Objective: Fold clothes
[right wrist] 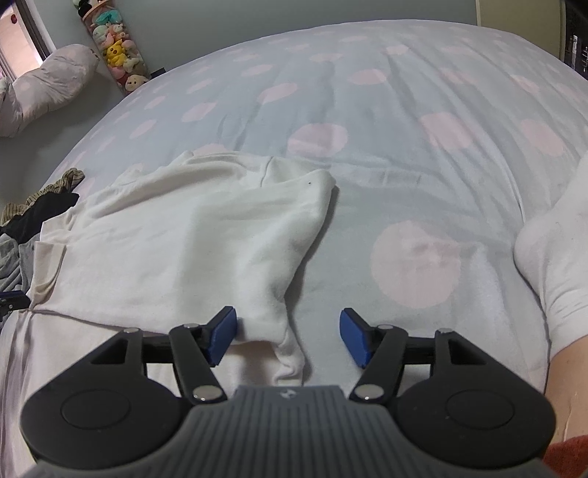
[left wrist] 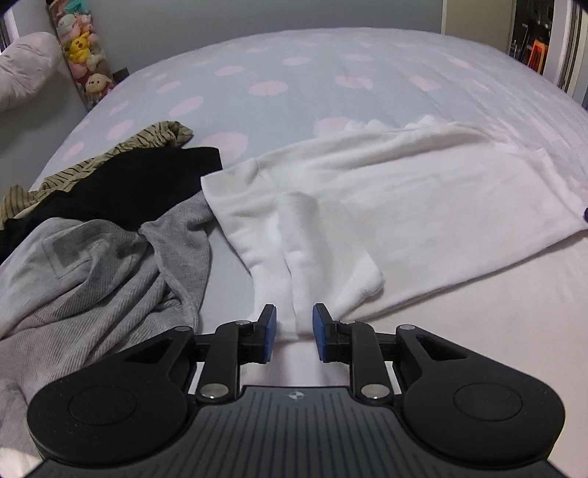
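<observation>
Both hand-held grippers (left wrist: 294,331) (right wrist: 288,340) gape, seemingly straddling white garment (left wrist: 386,206) corners.

- White garment (left wrist: 386,198): soft knit, spread mostly flat on the bed, partly folded, near corners bunched.
- Grey ribbed top (left wrist: 92,264): crumpled, left of the white one.
- Black garment (left wrist: 121,187): heaped behind the grey.
- Striped olive garment (left wrist: 110,154): crumpled, farthest back.

Grey garment (left wrist: 92,264) cut off left; shelf items (left wrist: 533,33) blurred
</observation>
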A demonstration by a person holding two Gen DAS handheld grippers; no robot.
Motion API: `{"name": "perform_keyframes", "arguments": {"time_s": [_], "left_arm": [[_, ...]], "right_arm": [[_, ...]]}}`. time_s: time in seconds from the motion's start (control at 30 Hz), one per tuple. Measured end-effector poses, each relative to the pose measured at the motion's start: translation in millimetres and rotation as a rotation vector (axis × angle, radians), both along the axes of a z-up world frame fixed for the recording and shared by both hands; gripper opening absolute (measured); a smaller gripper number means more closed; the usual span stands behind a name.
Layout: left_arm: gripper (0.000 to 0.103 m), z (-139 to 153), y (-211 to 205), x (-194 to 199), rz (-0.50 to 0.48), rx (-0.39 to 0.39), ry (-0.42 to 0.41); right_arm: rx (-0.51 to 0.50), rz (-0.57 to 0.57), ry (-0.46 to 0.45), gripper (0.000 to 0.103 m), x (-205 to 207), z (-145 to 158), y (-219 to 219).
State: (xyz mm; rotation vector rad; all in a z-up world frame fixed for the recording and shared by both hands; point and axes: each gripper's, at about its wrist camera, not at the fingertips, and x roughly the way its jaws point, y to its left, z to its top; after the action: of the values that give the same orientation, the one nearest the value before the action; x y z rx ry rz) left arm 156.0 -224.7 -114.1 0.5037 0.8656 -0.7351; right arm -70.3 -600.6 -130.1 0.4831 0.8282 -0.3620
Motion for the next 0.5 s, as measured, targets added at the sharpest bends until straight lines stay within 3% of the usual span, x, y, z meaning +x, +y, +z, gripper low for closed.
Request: {"name": "perform_keyframes", "arguments": {"time_s": [0.33, 0.5], "left_arm": [[0.030, 10, 79, -34, 0.106, -0.067, 0.111], [0.030, 19, 110, -73, 0.041, -0.057, 0.115]], "right_arm": [[0.027, -0.007, 0.025, 0.070, -34, 4, 13], [0.040, 0.060, 0.039, 0.069, -61, 8, 52]]}}
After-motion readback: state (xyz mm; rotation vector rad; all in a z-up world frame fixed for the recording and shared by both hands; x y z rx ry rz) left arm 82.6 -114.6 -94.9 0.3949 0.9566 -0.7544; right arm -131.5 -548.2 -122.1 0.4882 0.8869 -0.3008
